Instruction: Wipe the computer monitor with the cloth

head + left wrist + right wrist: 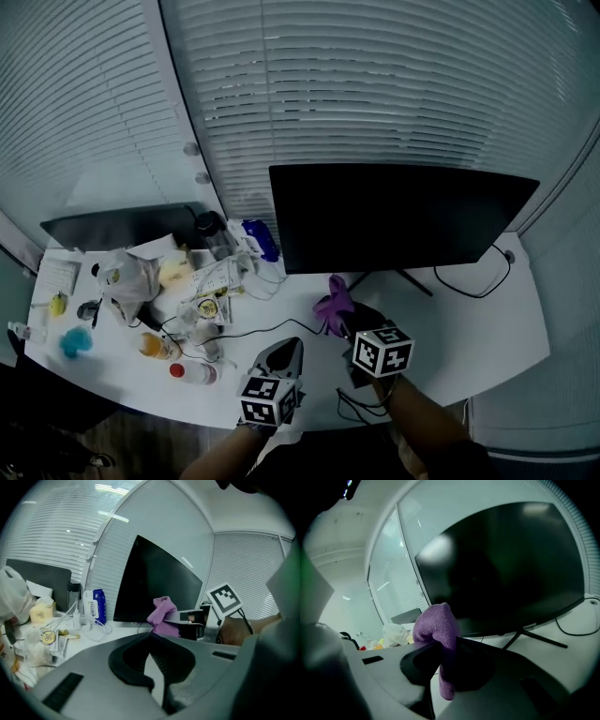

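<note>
A large black monitor [398, 217] stands on the white desk [469, 323], its screen dark; it fills the right gripper view [506, 569] and shows in the left gripper view [154, 583]. My right gripper [339, 314] is shut on a purple cloth [334, 302] [438, 634], held just in front of the screen's lower left corner, apart from the glass. The cloth [161, 616] bunches above the jaws and hangs below them. My left gripper [289, 349] hovers over the desk's front edge, jaws together with nothing between them [152, 644].
Clutter covers the desk's left part: a plastic bag [127, 277], bottles [192, 372], a blue packet [262, 239], white cables [258, 272], a second dark monitor [122, 225]. A black cable [478, 277] loops by the monitor stand [408, 279]. Blinds [375, 84] close behind.
</note>
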